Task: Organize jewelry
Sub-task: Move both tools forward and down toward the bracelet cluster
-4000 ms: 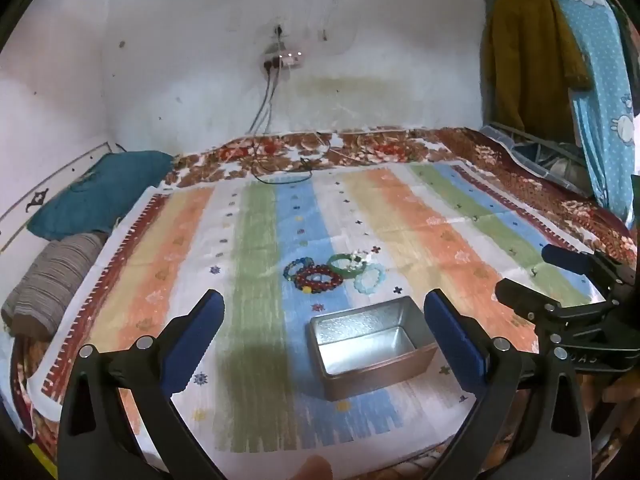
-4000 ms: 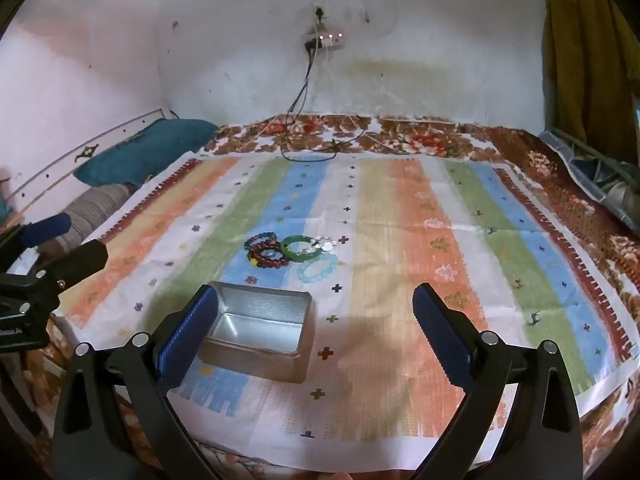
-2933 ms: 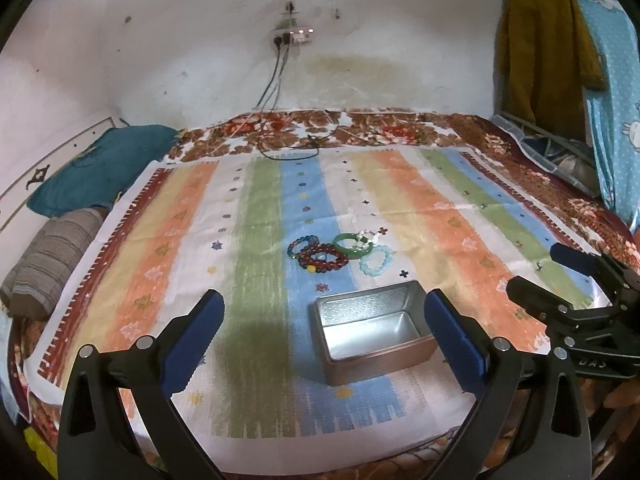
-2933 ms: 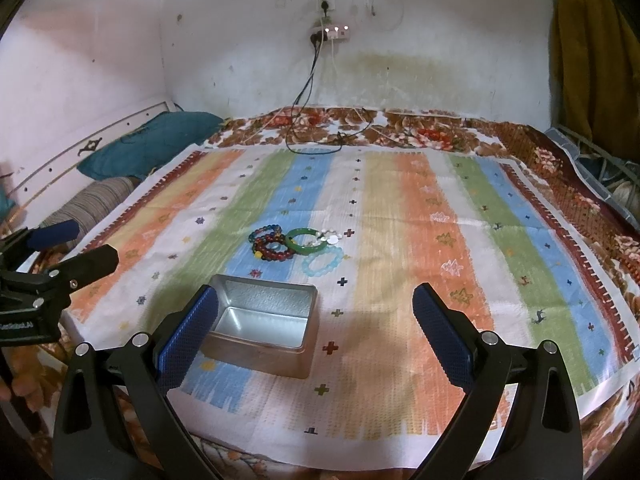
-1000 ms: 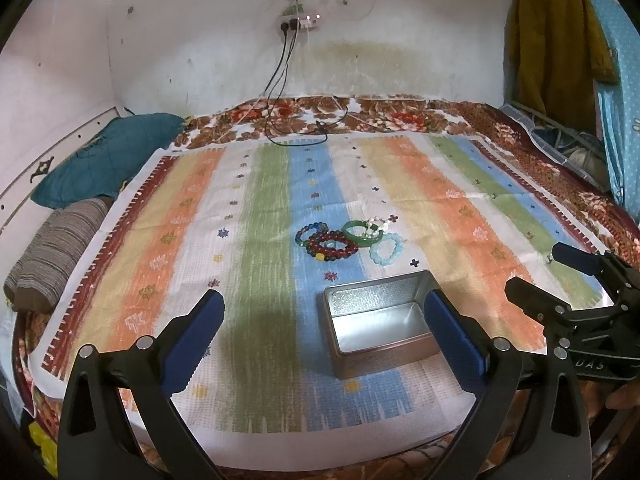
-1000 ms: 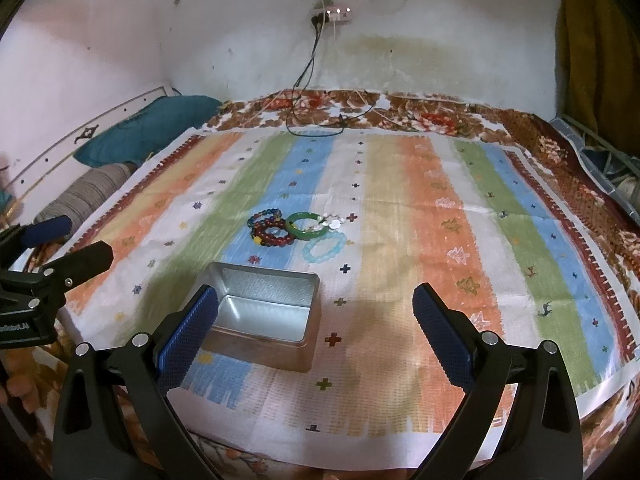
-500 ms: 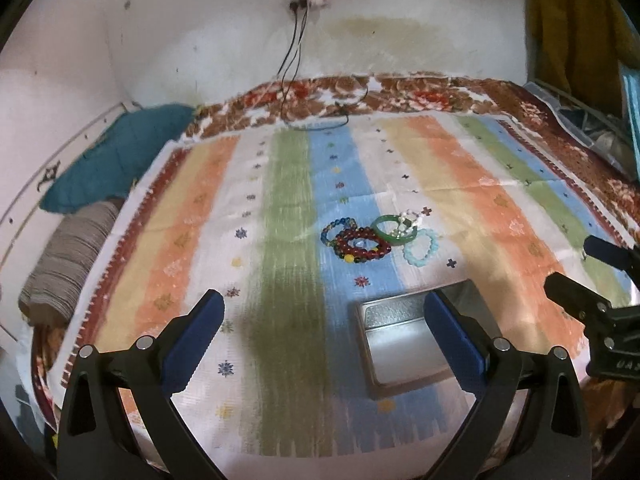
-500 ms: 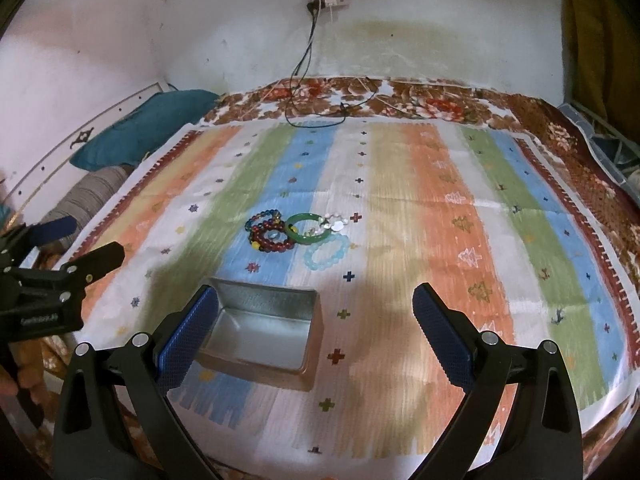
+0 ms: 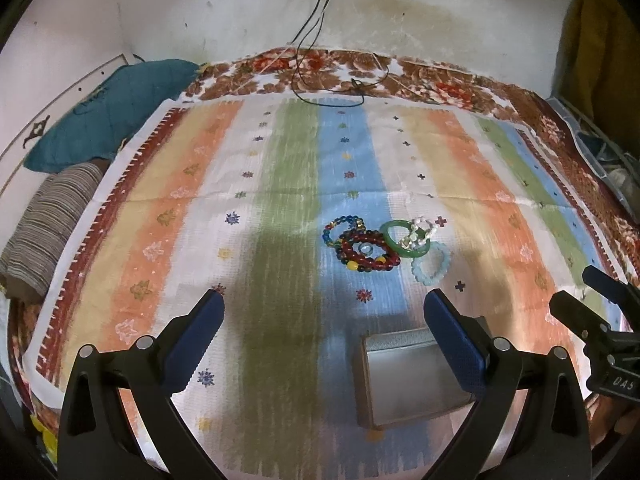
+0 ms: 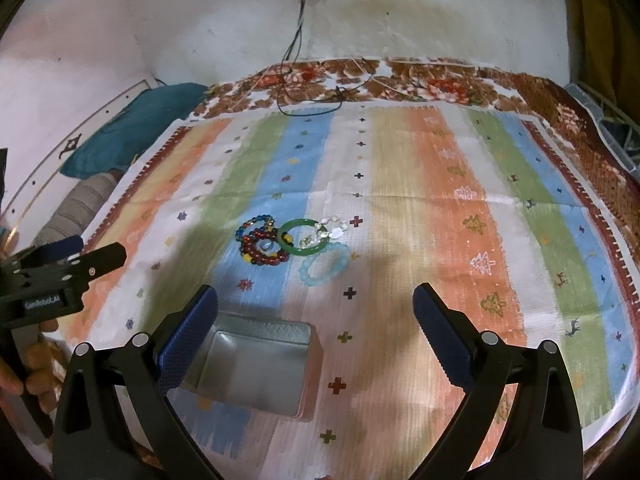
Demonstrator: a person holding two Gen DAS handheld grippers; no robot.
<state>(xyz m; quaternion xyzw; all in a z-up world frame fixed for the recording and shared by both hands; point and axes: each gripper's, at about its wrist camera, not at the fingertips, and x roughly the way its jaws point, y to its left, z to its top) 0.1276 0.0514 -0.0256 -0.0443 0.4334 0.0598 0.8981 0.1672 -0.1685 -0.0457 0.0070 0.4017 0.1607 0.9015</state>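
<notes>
My left gripper (image 9: 322, 322) and right gripper (image 10: 316, 312) are both spread wide and hold nothing. The shiny rectangular metal tin (image 9: 412, 380) lies open on the striped woven cloth (image 9: 280, 200) on the bed. Just beyond it cluster 5 bracelets: dark red beads (image 9: 368, 250), a smooth green bangle (image 9: 404, 238), pale blue beads (image 9: 432, 262). Both grippers have moved closer than 1 second ago. A teal pillow (image 9: 108, 116) lies far left.

place: home bedroom | evidence: bed (image 9: 120, 280), pillows (image 9: 108, 116), hanging clothes (image 9: 592, 40)
</notes>
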